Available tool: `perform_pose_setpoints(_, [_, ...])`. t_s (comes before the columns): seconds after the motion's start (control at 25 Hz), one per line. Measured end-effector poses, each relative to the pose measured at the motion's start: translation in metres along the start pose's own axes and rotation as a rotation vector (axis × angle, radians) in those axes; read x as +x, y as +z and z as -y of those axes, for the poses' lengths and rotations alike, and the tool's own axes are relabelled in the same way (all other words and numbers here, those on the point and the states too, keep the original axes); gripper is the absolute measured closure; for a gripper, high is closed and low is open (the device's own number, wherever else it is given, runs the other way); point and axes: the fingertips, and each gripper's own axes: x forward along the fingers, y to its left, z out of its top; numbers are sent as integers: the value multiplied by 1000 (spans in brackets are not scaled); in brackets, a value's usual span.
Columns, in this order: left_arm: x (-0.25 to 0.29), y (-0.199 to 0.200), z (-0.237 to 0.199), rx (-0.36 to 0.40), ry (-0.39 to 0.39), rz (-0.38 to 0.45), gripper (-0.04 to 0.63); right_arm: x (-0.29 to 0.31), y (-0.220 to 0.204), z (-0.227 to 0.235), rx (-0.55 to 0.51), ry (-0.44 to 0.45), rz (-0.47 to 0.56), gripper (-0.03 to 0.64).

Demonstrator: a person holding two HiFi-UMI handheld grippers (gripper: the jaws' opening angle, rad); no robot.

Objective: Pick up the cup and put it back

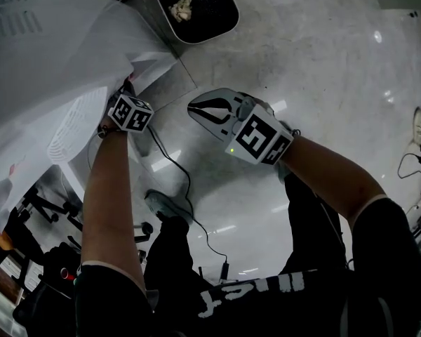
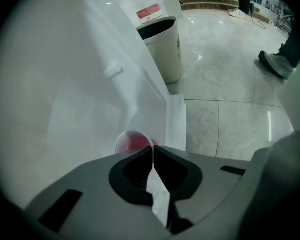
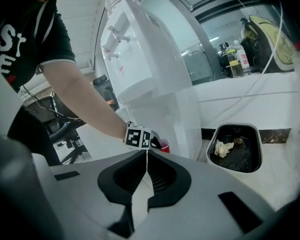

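A small red cup (image 2: 134, 143) sits against the white water dispenser (image 2: 75, 84), its thin rim pinched between the jaws of my left gripper (image 2: 152, 153), which is shut on it. In the right gripper view the cup (image 3: 164, 145) shows just past the left gripper's marker cube (image 3: 138, 137), low against the dispenser (image 3: 150, 64). In the head view that cube (image 1: 131, 112) is tucked under the dispenser's edge (image 1: 56, 69); the cup is hidden there. My right gripper (image 3: 147, 153) hangs apart over the floor, jaws shut with nothing between them; its body (image 1: 214, 111) points toward the dispenser.
A grey waste bin (image 1: 228, 23) with crumpled paper inside stands on the floor right of the dispenser, also seen as the bin (image 2: 171, 54) and the bin (image 3: 210, 156). A cable (image 1: 186, 188) trails over the polished floor. A shoe (image 2: 277, 64) is at the far right.
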Motion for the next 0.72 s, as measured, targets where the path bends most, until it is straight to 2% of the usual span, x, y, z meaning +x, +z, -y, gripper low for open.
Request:
perform_pose_setpoints(0.16, [7,-1,-1,31,9,-21,580,-1,-5,-1,8,4,-2,581])
perform_pose_setpoints(0.32, [10,-7,-1,0,24,-58,571,-2,-9,-3,18,6,-5,581])
perform_pose_setpoints(0.52, [9,-10,-2,-32,37,-69,442,0,-5,-6,18,12,4,581])
perform_pose_setpoints(0.72, [-2,-7,-8,-102,68,-29,394,3,-4,-4,23,6,4,581])
